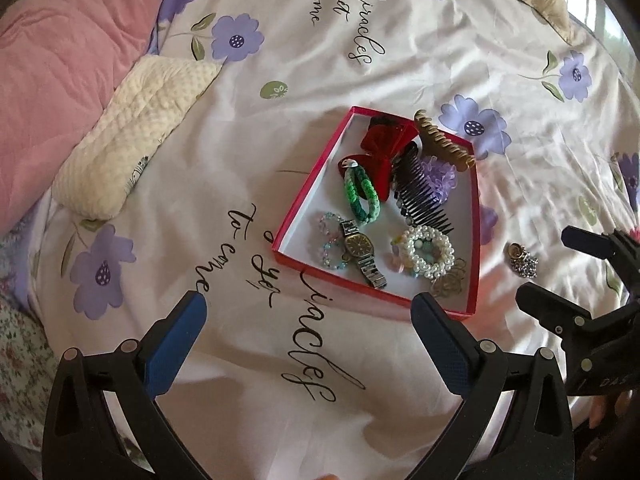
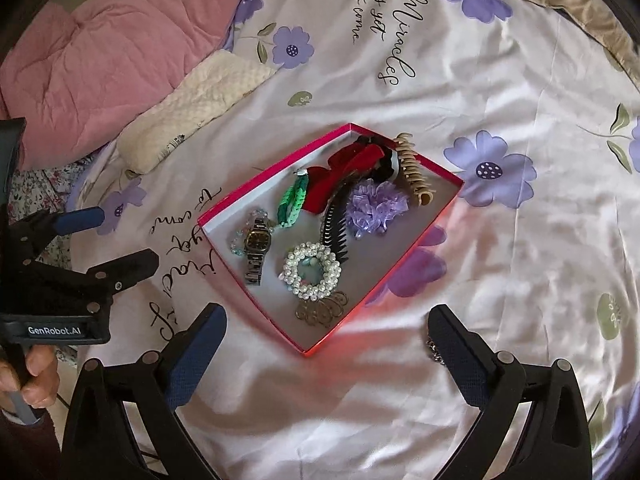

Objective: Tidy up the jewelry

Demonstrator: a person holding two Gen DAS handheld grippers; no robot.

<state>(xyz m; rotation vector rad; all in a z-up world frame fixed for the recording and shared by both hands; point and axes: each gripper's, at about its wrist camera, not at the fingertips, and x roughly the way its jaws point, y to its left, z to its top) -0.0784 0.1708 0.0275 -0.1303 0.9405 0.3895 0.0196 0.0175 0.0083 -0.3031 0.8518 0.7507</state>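
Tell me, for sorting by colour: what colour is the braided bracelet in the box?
Green, in light and dark shades: the braided bracelet shows best in the left wrist view.

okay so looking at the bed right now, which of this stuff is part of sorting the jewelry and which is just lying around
Part of the job:
red box
wristwatch
pearl bracelet
green bracelet
black comb
sparkly piece outside the box

Just lying about:
pink quilt
cream pillow
floral bedsheet

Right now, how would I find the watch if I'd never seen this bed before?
Look on the flowered bedsheet for the shallow red box with a white floor. The watch lies in the near part of that box, between a pastel bead bracelet and a pearl bracelet. It is the only piece with a dark square dial and a flat metal link band.
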